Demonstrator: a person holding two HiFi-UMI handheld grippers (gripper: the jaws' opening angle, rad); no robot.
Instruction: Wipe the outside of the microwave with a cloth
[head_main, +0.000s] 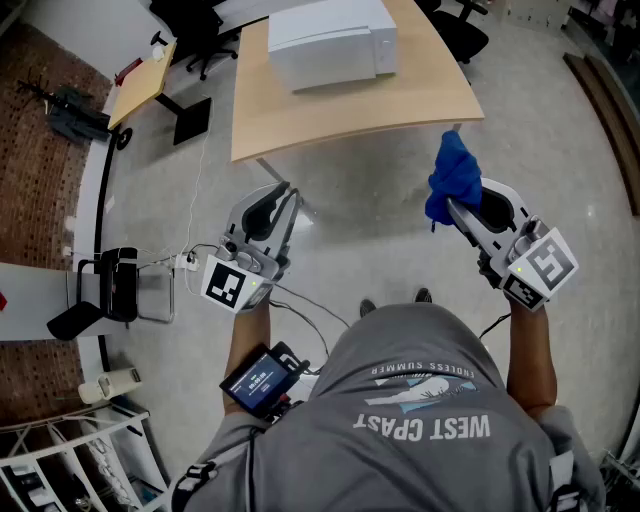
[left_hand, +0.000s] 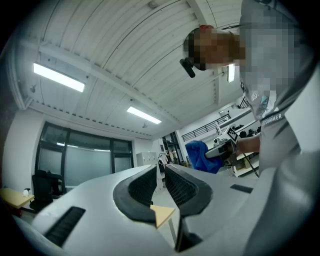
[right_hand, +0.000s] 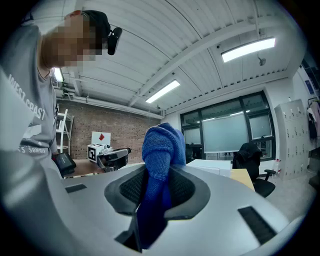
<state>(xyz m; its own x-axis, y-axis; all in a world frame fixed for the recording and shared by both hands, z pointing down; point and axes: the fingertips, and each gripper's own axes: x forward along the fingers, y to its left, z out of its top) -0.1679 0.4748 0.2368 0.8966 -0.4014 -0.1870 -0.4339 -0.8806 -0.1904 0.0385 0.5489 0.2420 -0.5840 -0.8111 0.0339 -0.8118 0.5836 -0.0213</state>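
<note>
The white microwave (head_main: 330, 42) stands on a light wooden table (head_main: 400, 105) ahead of me, well beyond both grippers. My right gripper (head_main: 456, 206) is shut on a blue cloth (head_main: 453, 178), which bunches up above its jaws over the floor near the table's front right corner. In the right gripper view the cloth (right_hand: 161, 150) fills the gap between the pads, and the microwave (right_hand: 212, 166) shows pale behind it. My left gripper (head_main: 287, 196) hangs over the floor by the table's front left corner, jaws shut and empty (left_hand: 161, 172).
Black office chairs (head_main: 200, 30) stand behind the table's left side, beside a small yellow side table (head_main: 143, 80). A cable (head_main: 200, 190) trails over the grey floor to a black stand (head_main: 120, 285). A white rack (head_main: 80, 460) is at the lower left.
</note>
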